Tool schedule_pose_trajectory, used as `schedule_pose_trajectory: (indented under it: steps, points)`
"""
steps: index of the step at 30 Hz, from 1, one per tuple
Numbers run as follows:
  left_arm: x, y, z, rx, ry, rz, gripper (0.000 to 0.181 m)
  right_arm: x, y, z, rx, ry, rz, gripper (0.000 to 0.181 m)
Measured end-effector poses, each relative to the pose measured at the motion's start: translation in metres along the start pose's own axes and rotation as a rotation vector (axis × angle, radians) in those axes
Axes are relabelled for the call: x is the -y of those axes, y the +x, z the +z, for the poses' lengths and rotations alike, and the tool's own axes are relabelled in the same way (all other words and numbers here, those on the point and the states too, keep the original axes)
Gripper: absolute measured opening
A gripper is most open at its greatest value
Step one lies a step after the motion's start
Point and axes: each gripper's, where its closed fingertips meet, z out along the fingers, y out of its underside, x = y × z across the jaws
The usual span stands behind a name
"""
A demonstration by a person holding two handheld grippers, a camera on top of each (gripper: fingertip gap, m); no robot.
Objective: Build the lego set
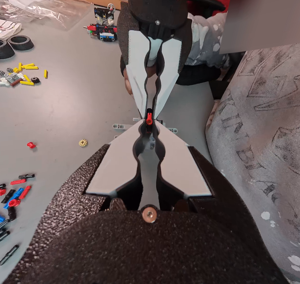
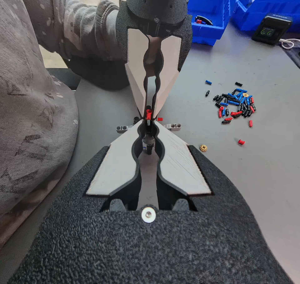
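Observation:
My two grippers meet tip to tip over a small grey Lego assembly [image 1: 119, 126] on the grey table [image 1: 73, 113]. A red connector [image 1: 149, 119] stands up from the assembly between the tips. In the left wrist view my left gripper [image 1: 149, 121] is shut around the red connector, and the right gripper comes in from the top. In the right wrist view my right gripper [image 2: 148, 121] is shut on the assembly's middle [image 2: 148, 140] just below the red connector [image 2: 148, 114]. Grey beams [image 2: 174, 126] stick out on both sides. The fingers hide most of the assembly.
A half-built model [image 1: 103, 27], tyres [image 1: 20, 42], yellow parts [image 1: 24, 74], a tan gear [image 1: 83, 142], a red bush [image 1: 30, 145] and loose pins [image 1: 14, 193] lie to the left. A pin pile [image 2: 235, 103], blue bins [image 2: 209, 16] and a black device [image 2: 272, 29] also show. A person's grey clothing [image 2: 32, 113] is close by.

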Motion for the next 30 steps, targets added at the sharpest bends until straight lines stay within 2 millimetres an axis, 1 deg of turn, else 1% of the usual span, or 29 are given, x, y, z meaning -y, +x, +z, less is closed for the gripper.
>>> schedule_pose_trajectory:
  steps: [4, 7, 9, 14, 16, 18, 19, 20, 21, 22, 23, 24, 25, 26, 28, 30]
  points:
    - [0.009, 0.006, -0.004, -0.097, 0.176, -0.113, 0.004, 0.005, -0.005, -0.001, 0.044, 0.048, 0.029, 0.006]
    - [0.020, 0.006, -0.007, -0.148, 0.269, -0.185, 0.004, 0.011, -0.005, -0.005, 0.074, 0.142, 0.100, 0.006]
    - [0.023, 0.006, -0.008, -0.165, 0.305, -0.213, 0.004, 0.012, -0.006, -0.007, 0.072, 0.163, 0.106, 0.006]
    - [0.036, 0.007, -0.012, -0.167, 0.371, -0.220, 0.003, 0.020, -0.005, -0.014, 0.104, 0.243, 0.156, 0.007]
    - [0.039, 0.006, -0.014, -0.178, 0.402, -0.251, 0.003, 0.021, -0.005, -0.013, 0.101, 0.253, 0.167, 0.007]
    - [0.041, 0.000, -0.014, -0.168, 0.432, -0.289, 0.000, 0.016, -0.002, -0.004, 0.056, 0.202, 0.135, 0.004]
    - [0.057, 0.000, -0.019, -0.195, 0.516, -0.321, 0.000, -0.003, -0.020, 0.014, 0.128, 0.053, 0.086, 0.005]
    - [0.063, 0.002, -0.015, -0.193, 0.505, -0.301, 0.000, -0.016, -0.039, 0.036, 0.152, -0.030, -0.002, 0.007]
    - [0.062, 0.006, -0.007, -0.163, 0.439, -0.222, 0.000, -0.008, -0.047, 0.046, 0.121, 0.002, -0.082, 0.006]
    - [0.060, 0.011, -0.004, -0.147, 0.400, -0.161, 0.000, 0.009, -0.033, 0.039, 0.048, 0.065, -0.067, 0.006]
    - [0.062, 0.009, -0.011, -0.114, 0.412, -0.139, 0.000, 0.024, -0.019, 0.020, 0.038, 0.137, -0.024, 0.006]
    - [0.062, 0.002, -0.021, -0.090, 0.438, -0.137, 0.000, 0.026, -0.005, 0.009, -0.001, 0.141, 0.005, 0.006]
    - [0.061, -0.006, -0.029, -0.061, 0.460, -0.166, 0.000, 0.024, 0.005, 0.005, -0.047, 0.132, -0.020, 0.006]
    - [0.060, -0.012, -0.034, -0.031, 0.469, -0.176, 0.000, 0.021, 0.006, 0.005, -0.043, 0.124, -0.014, 0.006]
    - [0.053, -0.021, -0.039, 0.047, 0.435, -0.139, 0.002, 0.022, 0.003, 0.004, -0.022, 0.154, 0.014, 0.006]
    - [0.045, -0.020, -0.039, 0.032, 0.385, -0.128, 0.023, 0.017, 0.009, 0.003, -0.042, 0.138, 0.033, 0.006]
